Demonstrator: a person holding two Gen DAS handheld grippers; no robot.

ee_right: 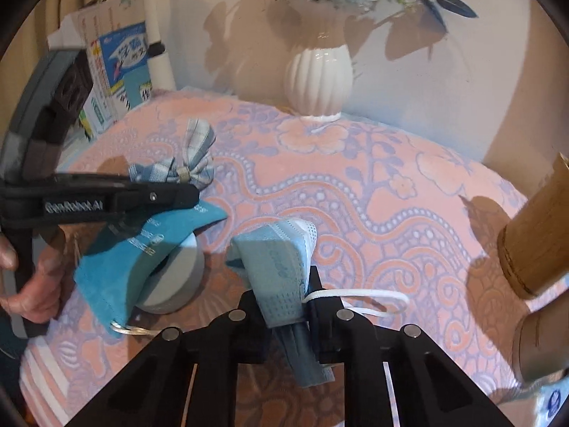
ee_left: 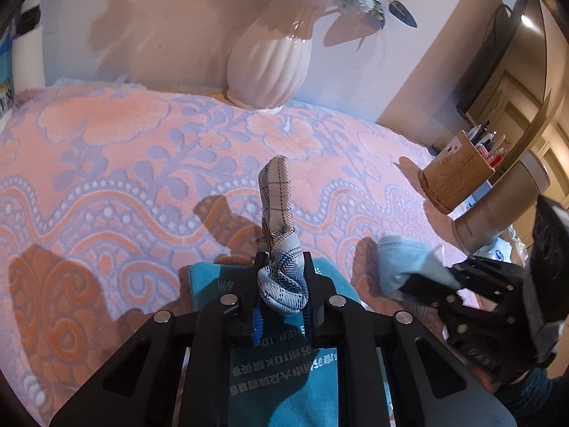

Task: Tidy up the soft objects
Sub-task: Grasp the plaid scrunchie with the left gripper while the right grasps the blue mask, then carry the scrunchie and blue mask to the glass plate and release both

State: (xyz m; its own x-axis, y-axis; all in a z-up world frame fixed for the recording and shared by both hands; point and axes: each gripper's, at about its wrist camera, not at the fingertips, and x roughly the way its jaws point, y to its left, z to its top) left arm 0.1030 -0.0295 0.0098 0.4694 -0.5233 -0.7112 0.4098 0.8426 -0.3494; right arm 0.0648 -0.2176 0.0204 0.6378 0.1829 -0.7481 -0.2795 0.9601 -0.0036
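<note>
My left gripper [ee_left: 282, 267] is shut on a blue-and-white plaid fabric bow [ee_left: 275, 199], whose long end stands up beyond the fingertips. Under it lies a teal cloth [ee_left: 284, 373] with white print. In the right wrist view that teal cloth [ee_right: 117, 270] drapes over a grey-white tape roll [ee_right: 177, 277], with the left gripper [ee_right: 192, 192] and the plaid bow [ee_right: 195, 153] above it. My right gripper [ee_right: 282, 288] is shut on a folded light-blue face mask [ee_right: 275, 259]; its white ear loop [ee_right: 355, 295] trails right. The right gripper [ee_left: 419, 284] and the mask [ee_left: 402, 259] also show at the right of the left wrist view.
A pink floral blanket [ee_left: 106, 142] covers the surface. A white ribbed vase [ee_left: 270, 64] with flowers stands at the back by the wall. A wooden box [ee_left: 455, 174] and a beige cylinder [ee_left: 498, 210] stand at the right edge. A printed carton [ee_right: 117, 67] leans at the back left.
</note>
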